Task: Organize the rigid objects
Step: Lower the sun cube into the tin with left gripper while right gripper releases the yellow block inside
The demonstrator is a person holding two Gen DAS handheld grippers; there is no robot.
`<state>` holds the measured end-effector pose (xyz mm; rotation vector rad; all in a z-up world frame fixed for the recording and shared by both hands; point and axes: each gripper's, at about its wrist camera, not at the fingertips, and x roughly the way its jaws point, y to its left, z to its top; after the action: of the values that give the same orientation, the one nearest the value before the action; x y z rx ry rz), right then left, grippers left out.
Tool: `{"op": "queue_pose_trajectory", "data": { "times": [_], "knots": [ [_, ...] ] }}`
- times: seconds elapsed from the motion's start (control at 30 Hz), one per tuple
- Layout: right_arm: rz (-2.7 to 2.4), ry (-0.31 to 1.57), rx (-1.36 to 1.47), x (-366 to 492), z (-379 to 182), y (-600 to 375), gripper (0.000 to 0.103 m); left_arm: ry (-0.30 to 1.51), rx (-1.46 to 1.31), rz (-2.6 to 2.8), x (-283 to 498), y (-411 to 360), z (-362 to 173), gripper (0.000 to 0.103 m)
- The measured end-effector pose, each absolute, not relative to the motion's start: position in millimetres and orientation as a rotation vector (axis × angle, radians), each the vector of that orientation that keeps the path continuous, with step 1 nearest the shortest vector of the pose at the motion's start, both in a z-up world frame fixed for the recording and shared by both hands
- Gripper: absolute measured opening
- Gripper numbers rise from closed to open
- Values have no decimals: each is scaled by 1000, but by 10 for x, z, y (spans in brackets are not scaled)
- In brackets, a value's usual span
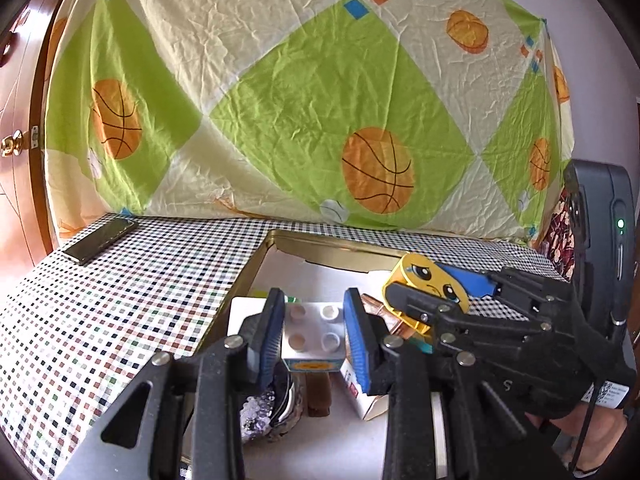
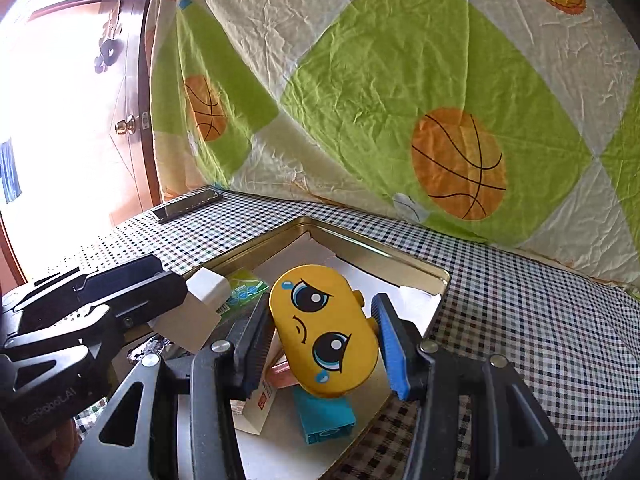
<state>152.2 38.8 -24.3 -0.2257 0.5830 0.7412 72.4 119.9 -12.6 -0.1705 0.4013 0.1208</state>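
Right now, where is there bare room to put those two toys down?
The tray's far corner, beyond the yellow toy, shows bare white liner. The checked cloth between tray and phone is free. The tray's near end is crowded.

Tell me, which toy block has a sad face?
The yellow block in the right gripper. It has teary cartoon eyes and a frown. The white block in the left gripper shows only round studs.

A phone (image 1: 100,240) lies on the table (image 1: 120,300), left of the tray (image 1: 256,264).
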Motion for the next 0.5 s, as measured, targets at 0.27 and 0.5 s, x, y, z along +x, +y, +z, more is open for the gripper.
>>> {"op": "queue_pose_trajectory", "data": {
  "times": [0.27,0.5],
  "knots": [
    [781,572,-272,1359,-305,445,81,382,-170,119,640,1158,-113,64],
    [727,525,-293,1228,-234,274,83,351,-113,182,517,1041,-17,102]
  ]
}}
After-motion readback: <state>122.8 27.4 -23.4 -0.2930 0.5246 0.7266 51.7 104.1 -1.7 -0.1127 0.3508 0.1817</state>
